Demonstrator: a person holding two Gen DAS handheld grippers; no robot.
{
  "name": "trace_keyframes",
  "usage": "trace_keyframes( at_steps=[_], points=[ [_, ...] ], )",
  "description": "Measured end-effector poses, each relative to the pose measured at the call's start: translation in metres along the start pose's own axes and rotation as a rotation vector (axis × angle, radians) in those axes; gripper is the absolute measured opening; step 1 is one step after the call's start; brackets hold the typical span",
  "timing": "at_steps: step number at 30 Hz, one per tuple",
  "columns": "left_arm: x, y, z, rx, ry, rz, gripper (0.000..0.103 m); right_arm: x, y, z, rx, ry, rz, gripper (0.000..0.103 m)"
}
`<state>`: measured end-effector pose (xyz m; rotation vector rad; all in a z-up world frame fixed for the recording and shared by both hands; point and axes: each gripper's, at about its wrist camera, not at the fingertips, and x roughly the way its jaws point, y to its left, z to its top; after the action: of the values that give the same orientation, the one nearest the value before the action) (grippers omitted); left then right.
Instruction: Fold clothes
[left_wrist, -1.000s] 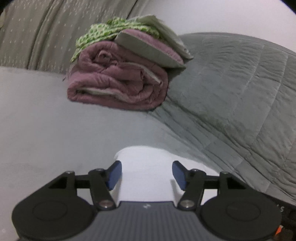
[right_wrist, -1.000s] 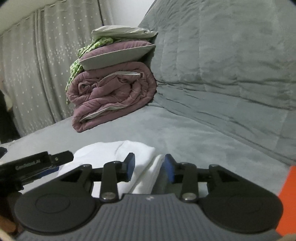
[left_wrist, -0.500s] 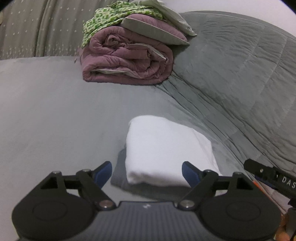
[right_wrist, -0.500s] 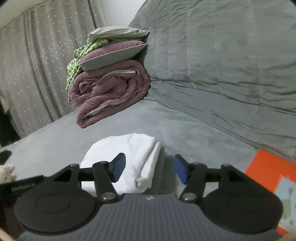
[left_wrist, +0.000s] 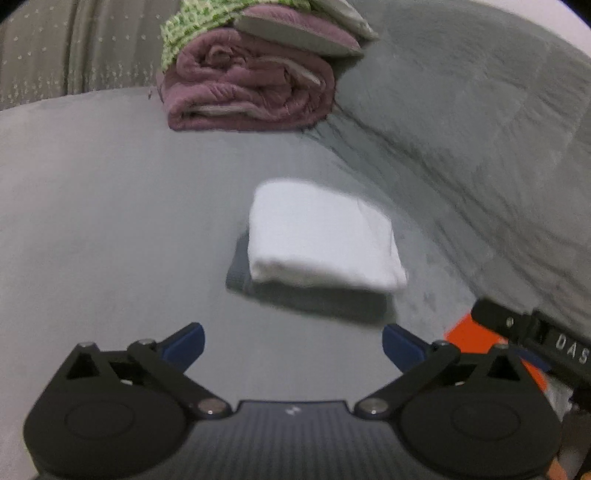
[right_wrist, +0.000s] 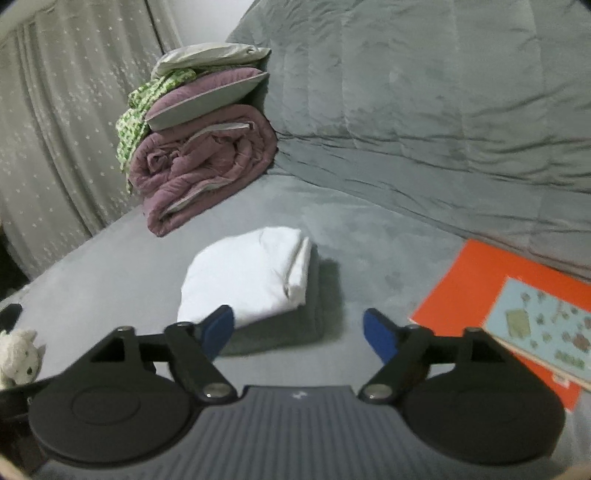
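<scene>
Background stuff: a rolled-up purple comforter (right_wrist: 207, 173) sits at the far end of the grey bed (right_wrist: 388, 258), with a purple pillow (right_wrist: 207, 99), a green patterned cloth (right_wrist: 147, 107) and a pale pillow (right_wrist: 207, 57) stacked on it. Dotted curtains (right_wrist: 62, 140) hang behind. An orange book (right_wrist: 472, 284) lies at right, and a small white plush toy (right_wrist: 18, 356) at left.
</scene>
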<state>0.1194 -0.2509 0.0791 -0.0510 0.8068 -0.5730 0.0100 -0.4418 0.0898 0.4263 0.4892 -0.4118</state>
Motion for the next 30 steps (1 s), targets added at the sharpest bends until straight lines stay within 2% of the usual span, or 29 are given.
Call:
trace_keyframes(
  at_steps=[2,4,5,10,14,18,23,30],
  points=[
    [-0.002,0.0,-0.013,0.034,0.038,0.025,0.103,-0.007,0.003,-0.009,-0.013,0.002,-0.021,0.098],
    [0.001,-0.001,-0.027,0.084,0.097,0.061,0.103,-0.006,0.007,-0.016,-0.034,0.011,-0.044,0.103],
    [0.002,-0.001,-0.034,0.107,0.12,0.076,0.103,-0.006,0.009,-0.02,-0.045,0.016,-0.056,0.103],
    [-0.002,0.011,-0.07,0.187,0.132,0.088,0.103,-0.003,0.013,-0.034,-0.042,0.048,-0.096,0.103],
    [-0.009,0.029,-0.089,0.191,0.128,0.082,0.103,0.004,0.025,-0.053,-0.111,0.028,-0.191,0.103],
    [-0.013,0.034,-0.088,0.213,0.112,0.095,0.103,0.014,0.035,-0.064,-0.12,0.04,-0.245,0.103],
    [-0.022,0.033,-0.086,0.247,0.045,0.122,0.103,0.017,0.049,-0.071,-0.111,0.031,-0.248,0.103],
    [-0.009,0.05,-0.085,0.197,0.069,0.123,0.103,0.027,0.064,-0.075,-0.166,0.038,-0.257,0.103]
  ],
)
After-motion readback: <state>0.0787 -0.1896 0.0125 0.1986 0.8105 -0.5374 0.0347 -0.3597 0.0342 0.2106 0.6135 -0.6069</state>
